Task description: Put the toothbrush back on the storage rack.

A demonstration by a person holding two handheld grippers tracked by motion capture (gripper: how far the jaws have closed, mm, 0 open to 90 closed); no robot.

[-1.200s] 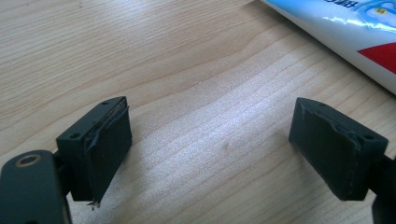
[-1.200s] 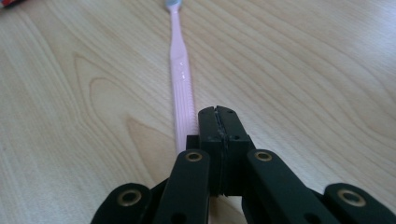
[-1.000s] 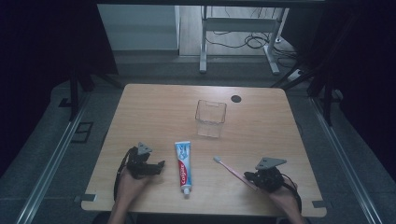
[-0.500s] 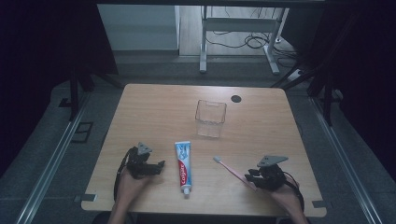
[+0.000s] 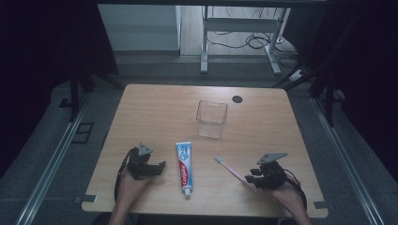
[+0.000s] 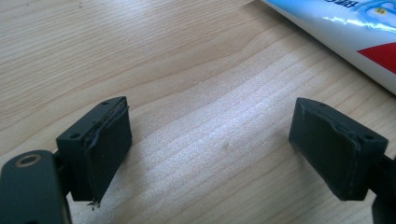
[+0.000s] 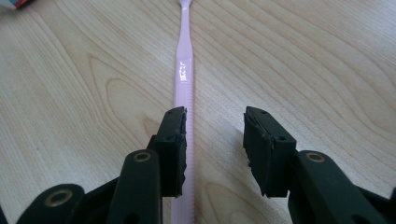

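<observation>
A pink toothbrush (image 5: 229, 168) lies slanted on the wooden table (image 5: 155, 108), bristle end away from the person. Its handle (image 7: 183, 79) runs between the jaws of my right gripper (image 7: 215, 135), close against one pad, with a gap to the other. Those jaws have just been opening, and the gripper (image 5: 251, 177) rests low at the front right. A white, blue and red toothpaste tube (image 5: 184, 167) lies front centre. My left gripper (image 5: 158, 168) sits just to the tube's left, open (image 6: 210, 144) over bare wood, with the tube (image 6: 355, 28) beyond its jaws.
A clear square plastic container (image 5: 211, 118) stands upright in the middle of the table, behind the tube. A small black round disc (image 5: 237, 99) sits near the far edge. Dark floor and metal frame legs surround the table.
</observation>
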